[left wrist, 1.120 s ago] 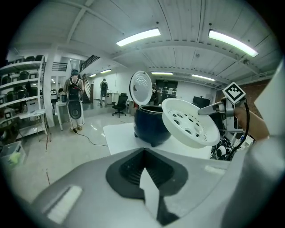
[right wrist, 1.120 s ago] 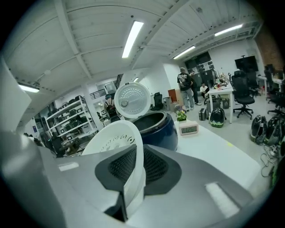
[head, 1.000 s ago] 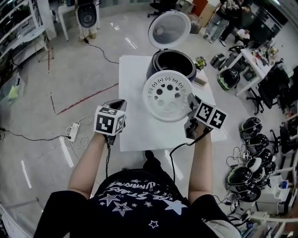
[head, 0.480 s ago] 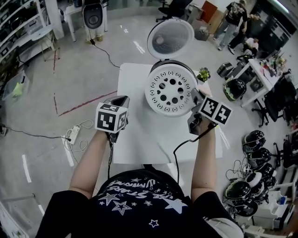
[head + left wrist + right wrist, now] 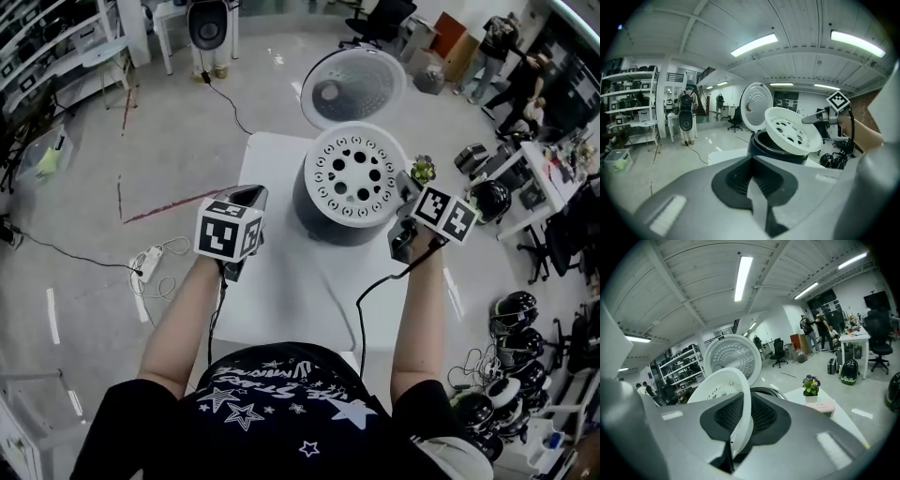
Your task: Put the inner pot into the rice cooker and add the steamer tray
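The white steamer tray (image 5: 356,174), round with several holes, hangs tilted just over the mouth of the dark rice cooker (image 5: 314,214), and in the head view it hides the inside. My right gripper (image 5: 405,189) is shut on the tray's right rim; in the right gripper view the rim (image 5: 724,390) stands edge-on between the jaws. The cooker's lid (image 5: 353,86) stands open behind. My left gripper (image 5: 247,198) hovers left of the cooker, shut and holding nothing. From the left gripper view, the tray (image 5: 792,131) leans over the cooker's rim (image 5: 764,149).
The cooker stands at the far end of a white table (image 5: 272,291). A small potted plant (image 5: 423,170) and a pink box (image 5: 822,406) sit right of the cooker. A power strip (image 5: 150,262) and cables lie on the floor at left; helmets and desks crowd the right.
The right gripper carried the tray away from me, from the table in front of the cooker to above its opening. The left gripper moved forward alongside it.
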Available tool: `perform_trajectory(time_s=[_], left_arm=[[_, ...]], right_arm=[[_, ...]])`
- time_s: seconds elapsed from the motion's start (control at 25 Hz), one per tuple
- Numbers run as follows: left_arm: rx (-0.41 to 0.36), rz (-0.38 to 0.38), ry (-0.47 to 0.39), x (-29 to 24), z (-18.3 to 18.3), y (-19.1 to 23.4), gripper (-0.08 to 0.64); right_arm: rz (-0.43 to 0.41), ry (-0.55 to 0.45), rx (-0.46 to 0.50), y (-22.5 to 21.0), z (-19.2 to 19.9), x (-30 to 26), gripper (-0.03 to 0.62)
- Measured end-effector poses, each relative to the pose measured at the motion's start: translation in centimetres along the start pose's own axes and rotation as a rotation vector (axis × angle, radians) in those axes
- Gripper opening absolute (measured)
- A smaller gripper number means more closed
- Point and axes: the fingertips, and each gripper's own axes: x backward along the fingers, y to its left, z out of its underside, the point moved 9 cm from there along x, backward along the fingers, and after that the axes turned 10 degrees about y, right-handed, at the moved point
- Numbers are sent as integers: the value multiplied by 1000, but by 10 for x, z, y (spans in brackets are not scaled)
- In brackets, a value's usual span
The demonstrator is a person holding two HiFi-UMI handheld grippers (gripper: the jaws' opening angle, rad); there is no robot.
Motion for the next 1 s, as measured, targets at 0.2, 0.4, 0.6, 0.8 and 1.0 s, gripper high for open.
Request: perform_trajectory(time_s=[0.2,0.4,0.6,0.8,1.0], left_arm=[[19,-25,9,-14,-3,0,0],[35,-50,39,-28,-1,-6,0],[52,-77,64,-39,-4,-9,0],[63,-92,89,-49,4,-14,0],[68,-105,115,-54,7,-12,0]], right_arm=[[-5,31,22,-13,-9,-29,67],[-17,74,29,-33,-17,-53,67],[-28,123,65,-44,-18,-71,69],[-30,145,97,-49,-11,-81,71],[-12,154,163,-45,-12,-88,75]])
